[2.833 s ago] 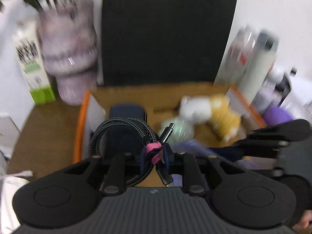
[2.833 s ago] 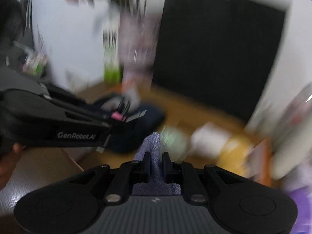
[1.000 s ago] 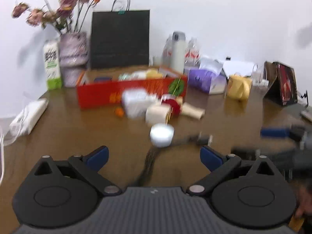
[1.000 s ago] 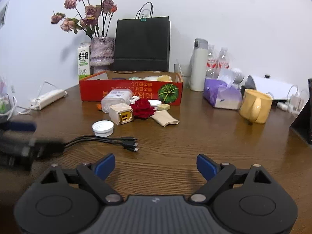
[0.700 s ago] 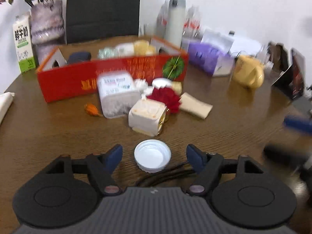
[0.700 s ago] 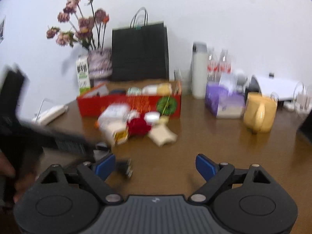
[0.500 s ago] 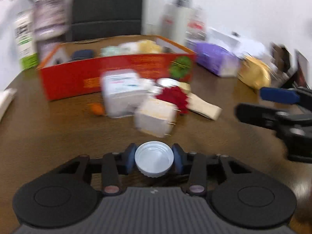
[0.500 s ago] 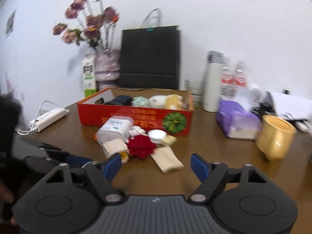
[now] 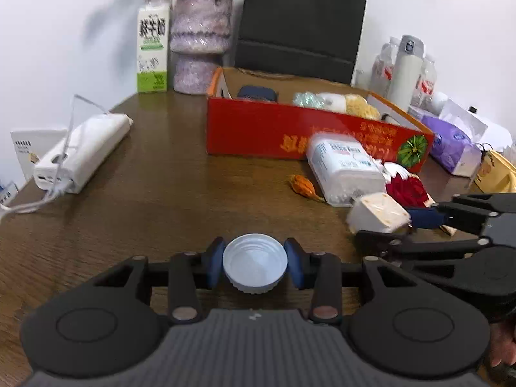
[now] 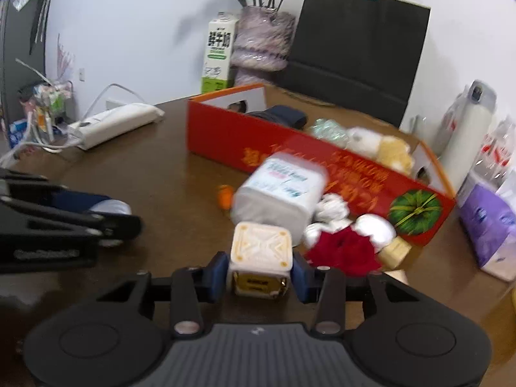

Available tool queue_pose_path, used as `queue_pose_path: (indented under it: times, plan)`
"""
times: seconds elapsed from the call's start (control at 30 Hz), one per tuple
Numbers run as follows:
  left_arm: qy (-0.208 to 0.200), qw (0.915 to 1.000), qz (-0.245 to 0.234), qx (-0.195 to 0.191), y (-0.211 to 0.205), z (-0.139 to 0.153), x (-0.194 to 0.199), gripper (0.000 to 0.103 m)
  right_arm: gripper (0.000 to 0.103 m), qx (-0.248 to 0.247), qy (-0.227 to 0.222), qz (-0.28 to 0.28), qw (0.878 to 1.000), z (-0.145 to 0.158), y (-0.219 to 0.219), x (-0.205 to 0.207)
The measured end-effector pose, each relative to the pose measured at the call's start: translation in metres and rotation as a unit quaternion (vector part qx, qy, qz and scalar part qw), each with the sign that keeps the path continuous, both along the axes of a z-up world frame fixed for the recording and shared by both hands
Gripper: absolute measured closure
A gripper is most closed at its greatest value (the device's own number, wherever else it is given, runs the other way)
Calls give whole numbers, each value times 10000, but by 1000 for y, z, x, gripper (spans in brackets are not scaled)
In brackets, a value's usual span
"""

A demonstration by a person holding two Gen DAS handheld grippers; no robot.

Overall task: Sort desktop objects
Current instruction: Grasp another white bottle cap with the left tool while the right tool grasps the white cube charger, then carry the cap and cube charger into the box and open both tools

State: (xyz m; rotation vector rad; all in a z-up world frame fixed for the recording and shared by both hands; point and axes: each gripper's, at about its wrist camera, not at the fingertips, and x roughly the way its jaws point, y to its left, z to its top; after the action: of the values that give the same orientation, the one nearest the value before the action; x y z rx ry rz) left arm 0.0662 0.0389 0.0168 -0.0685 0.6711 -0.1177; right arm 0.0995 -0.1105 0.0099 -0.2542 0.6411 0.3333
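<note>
My left gripper [image 9: 254,263] is shut on a white round lid [image 9: 254,267], held above the brown table. My right gripper [image 10: 260,274] is shut on a cream cube with gold trim [image 10: 261,259]; that cube also shows at the right of the left wrist view [image 9: 377,216]. The red cardboard box [image 9: 277,129] stands behind, holding a dark blue pouch [image 9: 256,93], a pale green item [image 9: 306,99] and white and yellow plush pieces [image 9: 348,103]. The box shows in the right wrist view [image 10: 225,138] too.
Before the box lie a clear cotton-swab tub [image 9: 345,167], an orange dried pod [image 9: 303,185] and a red fabric flower [image 9: 407,192]. A white power strip [image 9: 84,151] lies left. A milk carton [image 9: 153,45], vase [image 9: 201,38], black paper bag [image 9: 300,29], thermos [image 9: 406,67] and purple tissue pack [image 9: 451,145] stand behind.
My left gripper has lifted the lid and turned left toward the box. My right gripper went from open to shut on the cream cube, picked up from the table.
</note>
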Motion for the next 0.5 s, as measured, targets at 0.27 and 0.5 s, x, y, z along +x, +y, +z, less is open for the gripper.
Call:
queue_pose_path:
  times: [0.27,0.5]
  plan:
    - [-117,9999,-31,66,-3,-3,0,62,65,0,-300,-95,9995,13,4,-20]
    - [-437,9989,36,182,2,10,-30,62,65,-5,-728,-578,9957,42,-24,-93]
